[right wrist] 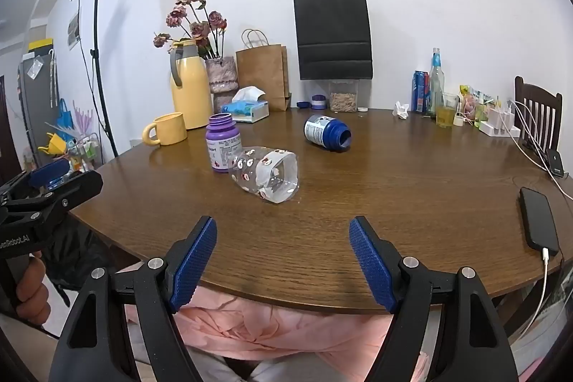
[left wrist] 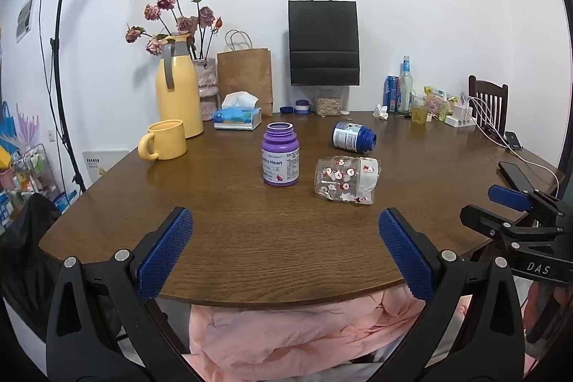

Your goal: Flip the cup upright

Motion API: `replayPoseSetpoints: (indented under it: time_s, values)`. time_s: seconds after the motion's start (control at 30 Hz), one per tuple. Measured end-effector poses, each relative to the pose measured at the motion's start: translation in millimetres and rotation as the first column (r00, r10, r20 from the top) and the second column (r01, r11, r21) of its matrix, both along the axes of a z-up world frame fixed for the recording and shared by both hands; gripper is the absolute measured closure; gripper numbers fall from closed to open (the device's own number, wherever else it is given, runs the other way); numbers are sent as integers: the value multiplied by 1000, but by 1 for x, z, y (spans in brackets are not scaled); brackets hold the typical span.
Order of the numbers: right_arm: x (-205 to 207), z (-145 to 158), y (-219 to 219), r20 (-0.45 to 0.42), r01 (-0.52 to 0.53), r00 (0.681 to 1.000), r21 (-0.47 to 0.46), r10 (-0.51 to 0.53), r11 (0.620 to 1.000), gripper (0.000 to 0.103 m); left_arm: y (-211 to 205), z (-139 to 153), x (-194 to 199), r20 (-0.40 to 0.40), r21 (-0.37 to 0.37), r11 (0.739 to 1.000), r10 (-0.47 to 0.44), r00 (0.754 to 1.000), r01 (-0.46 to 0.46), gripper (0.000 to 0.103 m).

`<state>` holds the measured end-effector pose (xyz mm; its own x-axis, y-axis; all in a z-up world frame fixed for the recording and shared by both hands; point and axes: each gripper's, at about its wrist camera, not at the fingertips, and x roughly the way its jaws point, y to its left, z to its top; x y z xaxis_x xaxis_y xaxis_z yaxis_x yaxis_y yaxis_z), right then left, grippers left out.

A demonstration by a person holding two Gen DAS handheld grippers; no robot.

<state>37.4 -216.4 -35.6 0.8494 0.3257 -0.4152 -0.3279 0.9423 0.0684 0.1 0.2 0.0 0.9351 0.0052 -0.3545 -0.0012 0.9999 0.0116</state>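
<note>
A clear glass cup (left wrist: 346,180) with red cartoon prints lies on its side on the brown table (left wrist: 250,238), its mouth turned to the right. It also shows in the right wrist view (right wrist: 266,173), mouth toward the camera. My left gripper (left wrist: 284,230) is open and empty, above the table's near edge, short of the cup. My right gripper (right wrist: 283,237) is open and empty, also near the front edge, with the cup ahead and slightly left. The right gripper shows in the left wrist view (left wrist: 508,206) at the right.
An upright purple bottle (left wrist: 280,154) stands left of the cup. A blue bottle (left wrist: 354,136) lies on its side behind it. A yellow mug (left wrist: 164,140), yellow jug (left wrist: 178,88), tissue box (left wrist: 237,117) and bags stand further back. A phone (right wrist: 539,220) lies at right.
</note>
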Motion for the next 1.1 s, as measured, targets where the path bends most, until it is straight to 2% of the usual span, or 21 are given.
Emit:
replayPoseSetpoints:
  time_s: [0.03,0.33,1.1]
  values:
    - [0,0,0,-3,0,1000,0,0,1000,22,-1,0,0,10,20,1000,-3,1000,2,0]
    - [0,0,0,1,-1,1000,4,1,1000,22,0,0,-1,-5,-3,1000,1,1000,-1,0]
    - [0,0,0,0,-1,1000,5,1,1000,22,3,-3,-1,-11,-8,1000,3,1000,-4,0]
